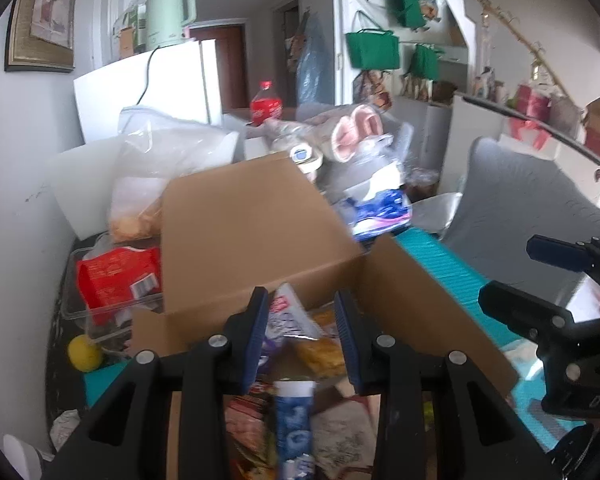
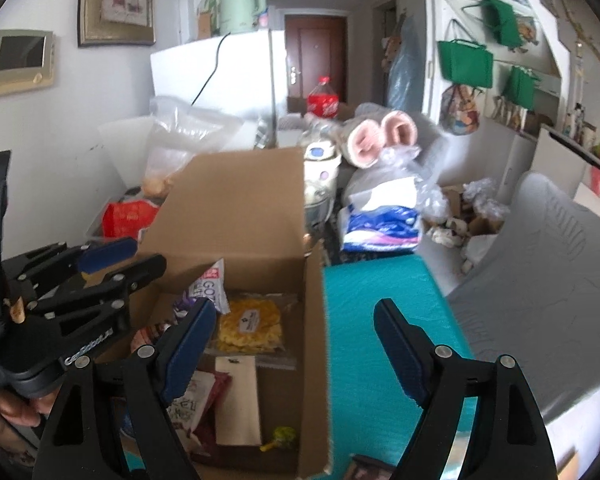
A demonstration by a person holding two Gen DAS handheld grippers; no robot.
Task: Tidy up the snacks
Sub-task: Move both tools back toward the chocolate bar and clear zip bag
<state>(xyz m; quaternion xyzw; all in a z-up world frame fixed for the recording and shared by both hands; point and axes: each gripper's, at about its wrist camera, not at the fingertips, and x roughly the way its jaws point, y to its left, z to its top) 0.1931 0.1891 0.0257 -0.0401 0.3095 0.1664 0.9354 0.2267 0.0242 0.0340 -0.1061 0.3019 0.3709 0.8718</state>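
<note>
The left hand-held gripper (image 1: 302, 336) hangs over the open box (image 1: 260, 224), its jaws drawn nearly together; no packet is clearly pinched between the pads, so it reads as closed and empty. The right hand-held gripper (image 2: 296, 344) stands wide open with nothing between its fingers, at the box's right wall, half over the teal bench (image 2: 380, 300).

The snacks lie in the box just below both: a blue tube (image 1: 294, 428) nearest under the left one, a yellow packet (image 2: 249, 325) just ahead of it, a purple-white bag (image 2: 208, 290) leaning at the back wall.

To do this step well, I judge one packet should be chosen first, the open right jaws brought down square across its short side, and the raised flap avoided. The crinkly packs may slip, so grip the body, not a corner.

Only the left view shows the red bag (image 1: 118, 276) in a clear tub (image 1: 82, 316) and a yellow ball (image 1: 85, 354), left of the box. Only the right view shows the box's floor, with a pale card (image 2: 236, 396), and the person's fingers (image 2: 8, 412) under the left tool
</note>
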